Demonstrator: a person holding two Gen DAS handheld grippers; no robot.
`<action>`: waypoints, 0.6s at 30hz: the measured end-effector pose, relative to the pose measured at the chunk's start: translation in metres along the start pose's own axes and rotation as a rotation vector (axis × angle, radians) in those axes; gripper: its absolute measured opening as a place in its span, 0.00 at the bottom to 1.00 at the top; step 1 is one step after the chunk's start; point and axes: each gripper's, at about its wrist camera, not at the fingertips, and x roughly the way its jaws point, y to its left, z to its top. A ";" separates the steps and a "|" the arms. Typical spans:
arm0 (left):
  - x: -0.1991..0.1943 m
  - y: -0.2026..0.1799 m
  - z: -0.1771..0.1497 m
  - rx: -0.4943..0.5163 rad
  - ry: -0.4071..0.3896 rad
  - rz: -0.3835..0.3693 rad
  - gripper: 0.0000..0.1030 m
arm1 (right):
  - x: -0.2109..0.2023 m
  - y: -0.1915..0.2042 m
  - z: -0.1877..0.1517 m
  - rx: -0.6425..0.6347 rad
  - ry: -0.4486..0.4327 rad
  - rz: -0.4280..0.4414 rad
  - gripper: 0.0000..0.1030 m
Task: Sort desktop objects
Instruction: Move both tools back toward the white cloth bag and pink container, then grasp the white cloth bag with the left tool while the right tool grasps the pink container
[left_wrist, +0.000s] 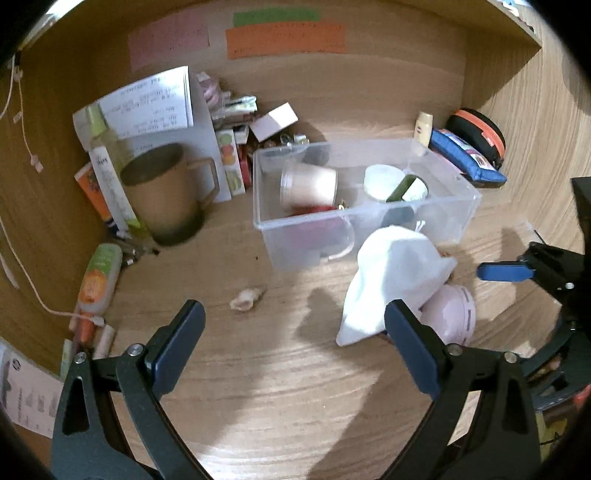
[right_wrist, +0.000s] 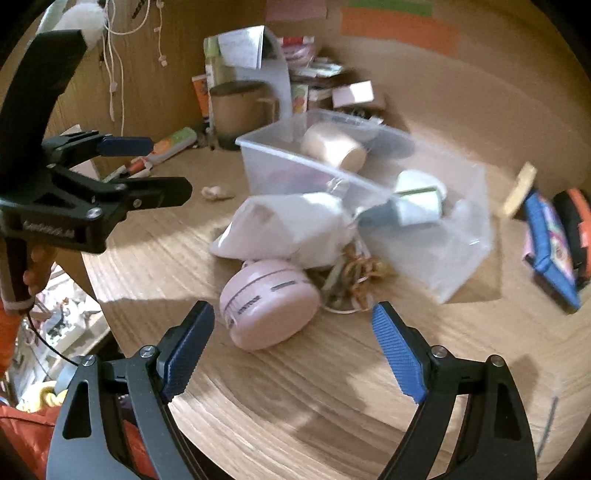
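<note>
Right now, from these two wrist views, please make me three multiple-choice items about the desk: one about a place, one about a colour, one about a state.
1. Where does the white cloth bag lie?
A. inside the clear plastic box
B. on the desk in front of the clear plastic box, partly over the pink round device
C. inside the brown mug

2. What colour is the flat pouch to the right of the clear plastic box?
A. blue
B. green
C. white

3. In what state is the right hand-held gripper?
A. shut on the pink round device
B. shut on the cloth bag
C. open, holding nothing

Answers:
1 B: the bag rests on the wood outside the box wall and covers part of the pink round device.
2 A: its cover is plainly blue.
3 C: its fingers stand wide apart with bare desk between them.
</note>
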 end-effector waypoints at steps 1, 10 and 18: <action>0.001 0.000 -0.002 0.000 0.004 -0.003 0.96 | 0.005 0.002 0.000 0.001 0.002 0.004 0.83; 0.017 -0.010 -0.006 0.003 0.042 -0.056 0.96 | 0.028 0.002 0.004 0.046 -0.002 0.041 0.61; 0.040 -0.038 -0.001 0.045 0.077 -0.119 0.96 | 0.001 -0.016 -0.010 0.081 -0.029 0.013 0.61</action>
